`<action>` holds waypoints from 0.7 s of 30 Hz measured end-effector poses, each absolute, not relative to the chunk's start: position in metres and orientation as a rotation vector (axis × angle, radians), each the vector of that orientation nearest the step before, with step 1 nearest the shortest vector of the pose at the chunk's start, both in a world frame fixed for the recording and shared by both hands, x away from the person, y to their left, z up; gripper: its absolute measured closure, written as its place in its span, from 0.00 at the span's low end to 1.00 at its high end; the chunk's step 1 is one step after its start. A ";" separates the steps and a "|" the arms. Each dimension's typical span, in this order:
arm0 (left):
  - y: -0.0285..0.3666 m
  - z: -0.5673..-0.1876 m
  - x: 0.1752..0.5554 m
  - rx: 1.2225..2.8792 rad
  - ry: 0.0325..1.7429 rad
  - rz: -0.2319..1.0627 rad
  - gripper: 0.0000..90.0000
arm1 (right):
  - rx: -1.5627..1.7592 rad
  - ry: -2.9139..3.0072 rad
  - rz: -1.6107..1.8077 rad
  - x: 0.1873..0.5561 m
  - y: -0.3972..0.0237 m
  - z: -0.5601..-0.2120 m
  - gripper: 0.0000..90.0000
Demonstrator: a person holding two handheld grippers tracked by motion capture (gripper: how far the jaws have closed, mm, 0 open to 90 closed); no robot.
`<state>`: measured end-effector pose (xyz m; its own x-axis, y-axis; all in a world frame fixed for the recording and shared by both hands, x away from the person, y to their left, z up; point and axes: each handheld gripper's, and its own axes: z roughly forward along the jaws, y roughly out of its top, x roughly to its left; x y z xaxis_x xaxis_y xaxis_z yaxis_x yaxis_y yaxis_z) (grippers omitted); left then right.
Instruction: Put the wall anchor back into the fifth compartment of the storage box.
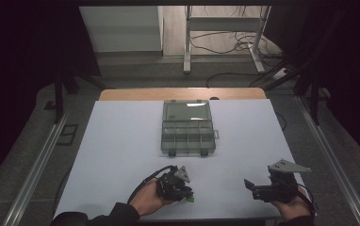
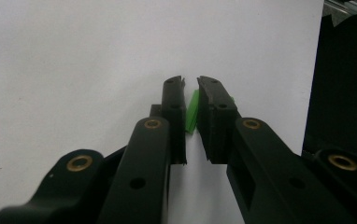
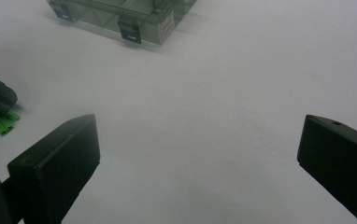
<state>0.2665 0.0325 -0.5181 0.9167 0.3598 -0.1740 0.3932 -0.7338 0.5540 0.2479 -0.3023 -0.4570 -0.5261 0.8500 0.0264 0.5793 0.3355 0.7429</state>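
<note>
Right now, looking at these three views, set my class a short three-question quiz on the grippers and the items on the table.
1. True or false: the compartment box on the white table has its lid open.
2. Which gripper has its jaws spread wide: A left gripper, B right gripper?
3. Fill in: the small piece between the left gripper's jaws is coloured ____.

Key: 1 true; 2 B; 3 green.
</note>
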 end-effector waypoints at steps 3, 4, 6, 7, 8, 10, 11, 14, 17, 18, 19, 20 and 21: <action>0.032 -0.518 0.265 2.481 0.502 -0.061 0.90 | 1.266 2.238 1.014 0.248 -0.302 -0.457 0.00; 0.032 -0.518 0.265 2.481 0.502 -0.061 0.88 | 1.266 2.238 1.014 0.248 -0.302 -0.457 0.00; 0.032 -0.518 0.265 2.477 0.499 -0.074 0.88 | 1.266 2.238 1.013 0.248 -0.302 -0.457 0.00; 0.032 -0.520 0.266 2.495 0.510 -0.057 0.88 | 1.267 2.238 1.013 0.248 -0.302 -0.457 0.00; 0.032 -0.520 0.266 2.495 0.510 -0.057 0.90 | 1.267 2.238 1.013 0.248 -0.302 -0.457 0.00; 0.032 -0.520 0.267 2.490 0.524 -0.050 0.92 | 1.268 2.237 1.013 0.248 -0.302 -0.457 0.00; 0.031 -0.520 0.266 2.475 0.545 -0.054 0.93 | 1.268 2.237 1.014 0.248 -0.302 -0.457 0.00; 0.031 -0.518 0.267 2.504 0.531 -0.046 0.94 | 1.265 2.239 1.014 0.248 -0.302 -0.457 0.00; 0.032 -0.516 0.270 2.493 0.565 -0.046 0.94 | 1.266 2.235 1.019 0.248 -0.302 -0.457 0.00; 0.033 -0.516 0.271 2.489 0.571 -0.047 0.94 | 1.264 2.237 1.016 0.248 -0.303 -0.456 0.00; 0.034 -0.515 0.272 2.464 0.594 -0.056 0.94 | 1.264 2.236 1.015 0.248 -0.303 -0.456 0.00; 0.036 -0.513 0.274 2.472 0.590 -0.054 0.94 | 1.263 2.236 1.016 0.248 -0.303 -0.456 0.00; 0.036 -0.513 0.274 2.472 0.590 -0.054 0.94 | 1.263 2.236 1.016 0.248 -0.303 -0.456 0.00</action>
